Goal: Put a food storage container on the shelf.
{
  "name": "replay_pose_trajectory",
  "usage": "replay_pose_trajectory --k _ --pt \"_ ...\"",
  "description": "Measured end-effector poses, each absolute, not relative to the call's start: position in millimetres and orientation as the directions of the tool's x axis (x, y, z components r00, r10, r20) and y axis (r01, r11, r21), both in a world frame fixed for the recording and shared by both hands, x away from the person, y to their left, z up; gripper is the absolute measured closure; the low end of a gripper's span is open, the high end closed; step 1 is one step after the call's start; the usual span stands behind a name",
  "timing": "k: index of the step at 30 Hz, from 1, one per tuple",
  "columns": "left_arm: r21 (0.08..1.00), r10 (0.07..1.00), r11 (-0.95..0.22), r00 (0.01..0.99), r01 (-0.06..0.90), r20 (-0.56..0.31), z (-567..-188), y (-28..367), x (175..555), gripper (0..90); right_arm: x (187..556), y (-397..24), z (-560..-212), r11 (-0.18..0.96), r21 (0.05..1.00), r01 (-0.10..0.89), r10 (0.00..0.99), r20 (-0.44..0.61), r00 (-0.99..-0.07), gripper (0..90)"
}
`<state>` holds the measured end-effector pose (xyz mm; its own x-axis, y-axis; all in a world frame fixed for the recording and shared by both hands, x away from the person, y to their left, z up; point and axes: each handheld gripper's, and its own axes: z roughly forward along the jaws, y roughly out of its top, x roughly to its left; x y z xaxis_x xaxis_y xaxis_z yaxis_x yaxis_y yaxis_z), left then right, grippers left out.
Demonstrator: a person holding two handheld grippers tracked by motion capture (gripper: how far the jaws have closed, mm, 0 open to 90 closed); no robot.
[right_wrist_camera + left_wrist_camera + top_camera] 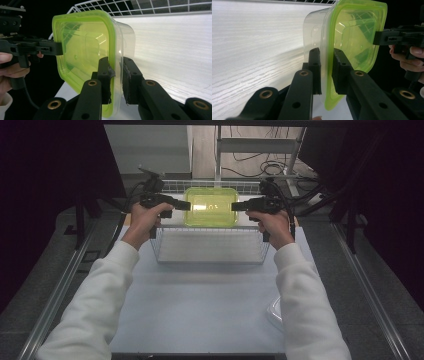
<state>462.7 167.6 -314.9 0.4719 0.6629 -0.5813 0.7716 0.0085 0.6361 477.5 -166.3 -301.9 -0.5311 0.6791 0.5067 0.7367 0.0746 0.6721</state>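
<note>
**Two-Point Hold on the Lidded Container Above the Wire Basket**

My left hand [145,217] extends forward with the forearm nearly straight, and carries the left gripper [186,205] level, pointing inward. Its jaws pinch the left edge of the green-lidded container [211,207], one jaw on each side of the lid rim.

The container sits level, lid up, over the far part of the wire basket [210,251], between the two grippers.

My right hand [272,224] mirrors the left, with the right gripper [236,206] level, jaws clamped on the container's right edge.

The high view gives the container's place relative to the basket. The left gripper view adds the clear tub body [313,30] under the lid and the pads [315,62] pressing the rim. The right gripper view shows the same clamp from the opposite side, plus the basket's wire wall [150,7] beyond the container.
</note>
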Motion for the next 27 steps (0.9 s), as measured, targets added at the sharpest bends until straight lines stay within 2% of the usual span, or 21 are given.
replay_pose_trajectory --k 9,18,22,27 --pt "0.577 0.627 0.075 0.412 0.813 -0.662 -322 173 482 78.3 493 -168 -311 0.008 0.655 0.755 0.661 0.563 -0.495 76.4" --pt "0.497 0.568 0.137 0.343 0.857 -0.748 -335 180 502 75.3 509 -167 -323 -0.073 0.599 0.798 0.648 0.636 -0.418 72.7" --pt "0.471 0.533 0.166 0.324 0.866 -0.782 -341 182 506 74.2 513 -168 -326 -0.117 0.567 0.815 0.638 0.672 -0.376 71.8" --pt "0.458 0.504 0.185 0.316 0.869 -0.804 -345 184 507 73.4 514 -168 -328 -0.139 0.566 0.813 0.635 0.681 -0.365 71.8"
